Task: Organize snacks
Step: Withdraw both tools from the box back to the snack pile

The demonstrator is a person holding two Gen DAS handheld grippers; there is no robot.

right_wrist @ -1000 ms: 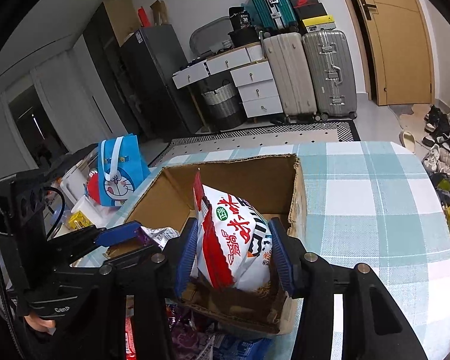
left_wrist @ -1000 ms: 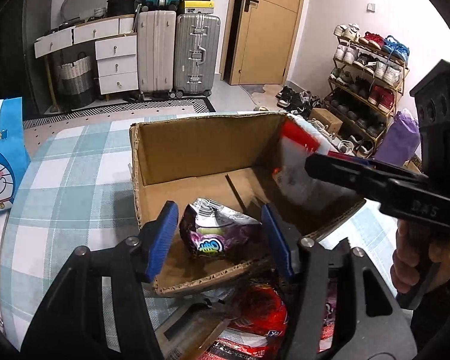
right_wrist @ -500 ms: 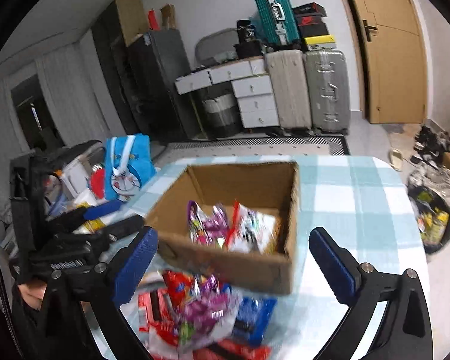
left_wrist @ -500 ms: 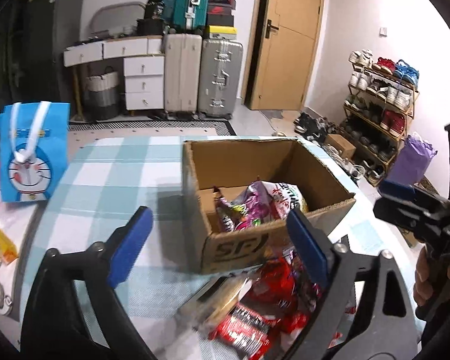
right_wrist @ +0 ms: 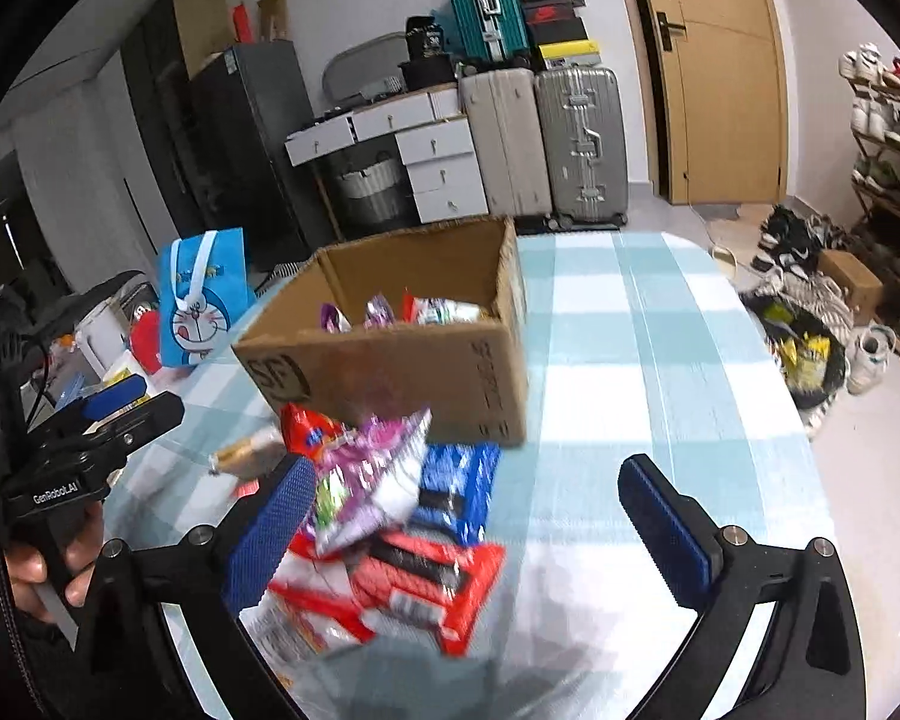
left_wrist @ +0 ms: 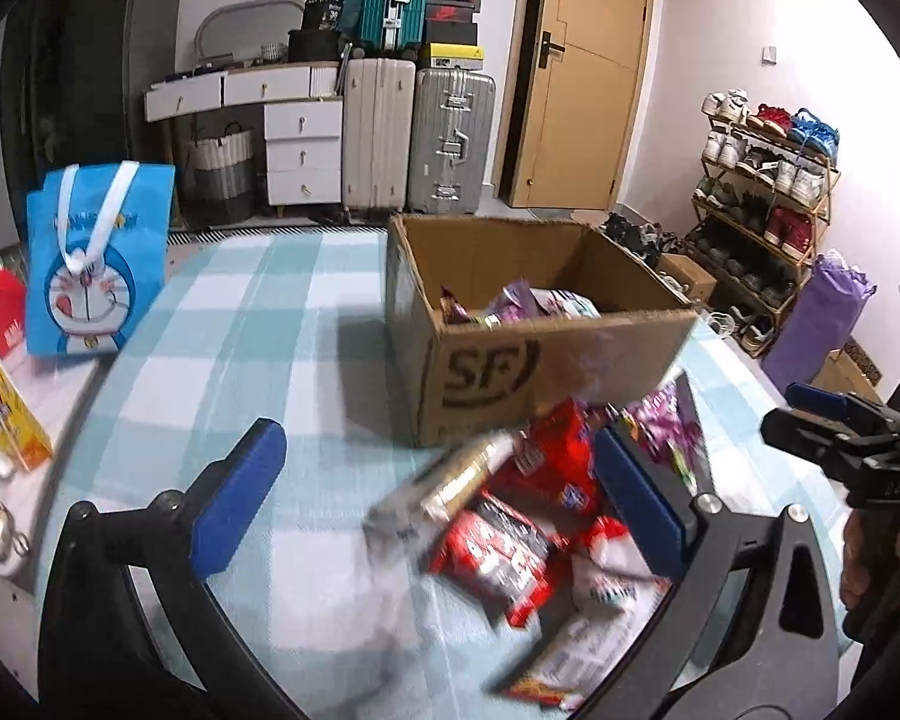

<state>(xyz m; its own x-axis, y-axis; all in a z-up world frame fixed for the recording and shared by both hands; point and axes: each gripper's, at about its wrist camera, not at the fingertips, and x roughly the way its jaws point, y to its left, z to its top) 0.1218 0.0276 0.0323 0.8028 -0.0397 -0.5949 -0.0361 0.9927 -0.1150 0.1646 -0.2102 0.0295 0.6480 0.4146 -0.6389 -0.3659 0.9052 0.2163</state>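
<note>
An open cardboard box (left_wrist: 546,360) marked SF stands on the checked table and holds several snack bags (left_wrist: 534,303); it also shows in the right wrist view (right_wrist: 402,360). A pile of loose snack packs (left_wrist: 510,540) lies in front of the box, with red packs (right_wrist: 414,588), a purple bag (right_wrist: 366,480) and a blue pack (right_wrist: 456,480). My left gripper (left_wrist: 444,498) is open and empty, above the pile's left part. My right gripper (right_wrist: 468,528) is open and empty, above the pile's right part.
A blue Doraemon bag (left_wrist: 96,258) stands at the table's left edge beside a yellow carton (left_wrist: 6,420) and red item (left_wrist: 0,312). Suitcases (left_wrist: 414,132), drawers and a door are behind. A shoe rack (left_wrist: 762,180) stands at the right. The checked table (right_wrist: 660,372) extends right of the box.
Both grippers let go of their bags in the box, opened wide and pulled back from it. They now sit over the pile in front of the box.
</note>
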